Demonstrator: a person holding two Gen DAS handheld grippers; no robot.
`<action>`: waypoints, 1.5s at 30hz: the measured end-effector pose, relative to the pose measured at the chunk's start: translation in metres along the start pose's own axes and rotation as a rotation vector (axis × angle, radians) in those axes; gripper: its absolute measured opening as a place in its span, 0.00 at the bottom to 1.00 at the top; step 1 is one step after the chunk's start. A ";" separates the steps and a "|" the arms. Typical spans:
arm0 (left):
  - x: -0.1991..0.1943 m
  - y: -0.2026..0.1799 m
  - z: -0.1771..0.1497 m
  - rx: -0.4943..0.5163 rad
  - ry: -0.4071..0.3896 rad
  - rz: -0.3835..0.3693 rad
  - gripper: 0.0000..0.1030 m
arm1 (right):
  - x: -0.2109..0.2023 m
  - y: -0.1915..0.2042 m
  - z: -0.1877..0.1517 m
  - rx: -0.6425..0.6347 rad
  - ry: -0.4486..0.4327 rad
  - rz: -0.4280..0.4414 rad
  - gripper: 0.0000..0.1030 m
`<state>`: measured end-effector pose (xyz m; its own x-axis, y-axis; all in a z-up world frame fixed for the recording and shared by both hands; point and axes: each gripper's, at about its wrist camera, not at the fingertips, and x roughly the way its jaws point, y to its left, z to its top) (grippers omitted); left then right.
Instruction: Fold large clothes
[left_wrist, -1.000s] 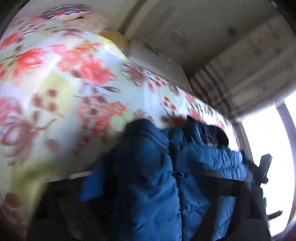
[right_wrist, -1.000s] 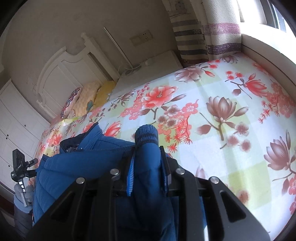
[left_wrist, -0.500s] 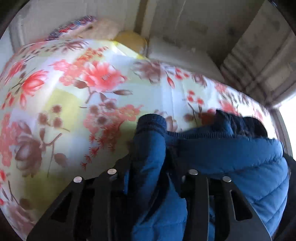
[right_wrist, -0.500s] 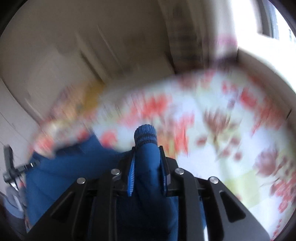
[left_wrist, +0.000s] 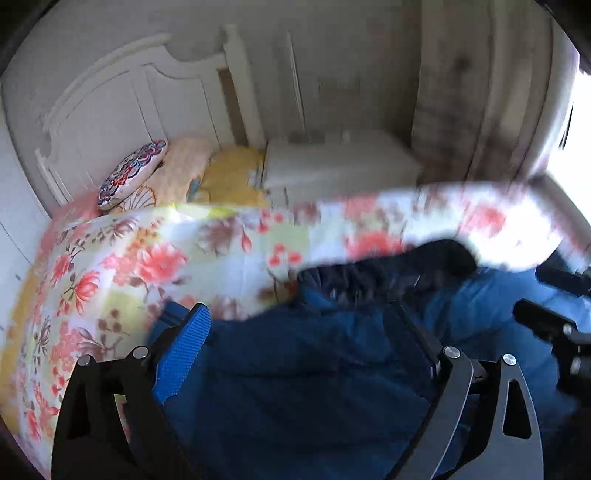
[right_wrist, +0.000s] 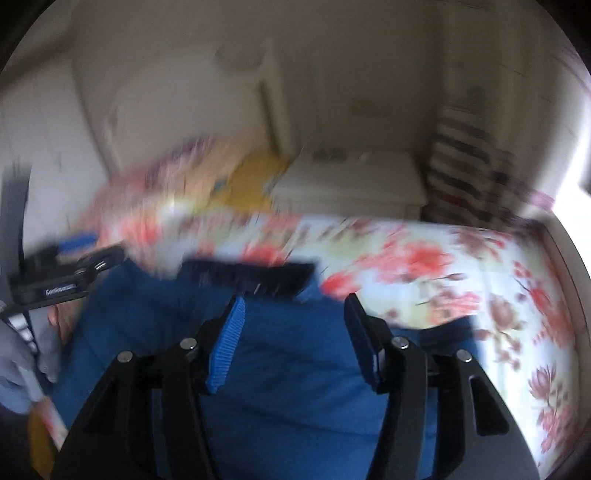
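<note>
A blue puffer jacket (left_wrist: 303, 373) lies on the floral bedspread (left_wrist: 122, 266), its dark collar (left_wrist: 388, 269) toward the far side. My left gripper (left_wrist: 299, 325) is open, its jaws wide apart over the jacket, holding nothing. In the right wrist view the jacket (right_wrist: 295, 373) fills the foreground and my right gripper (right_wrist: 293, 314) is also open above it, empty. The other gripper shows at the right edge of the left view (left_wrist: 554, 325) and at the left edge of the right view (right_wrist: 62, 269). Both views are blurred by motion.
A white headboard (left_wrist: 122, 103) and pillows (left_wrist: 166, 173) stand at the bed's head. A white nightstand (left_wrist: 336, 162) sits beside it, with a striped curtain (right_wrist: 469, 162) and a bright window at the right.
Both grippers were shut on the jacket's sleeves; they have now opened and let go. Both cameras have tilted up toward the headboard, and the sleeves now lie on the jacket.
</note>
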<state>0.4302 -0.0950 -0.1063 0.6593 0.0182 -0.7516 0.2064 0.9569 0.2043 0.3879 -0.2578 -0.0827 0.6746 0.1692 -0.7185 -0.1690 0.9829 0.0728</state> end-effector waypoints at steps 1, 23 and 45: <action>0.016 -0.008 -0.006 0.028 0.041 0.015 0.91 | 0.017 0.008 -0.005 -0.036 0.043 -0.033 0.52; 0.046 0.053 -0.016 -0.094 0.072 0.156 0.96 | 0.067 0.046 -0.015 -0.127 0.147 -0.004 0.66; 0.048 0.056 -0.019 -0.129 0.065 0.128 0.96 | 0.022 -0.113 -0.051 0.265 0.025 -0.042 0.71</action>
<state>0.4596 -0.0352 -0.1427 0.6256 0.1569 -0.7642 0.0262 0.9748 0.2216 0.3852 -0.3687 -0.1426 0.6588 0.1290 -0.7412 0.0548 0.9743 0.2183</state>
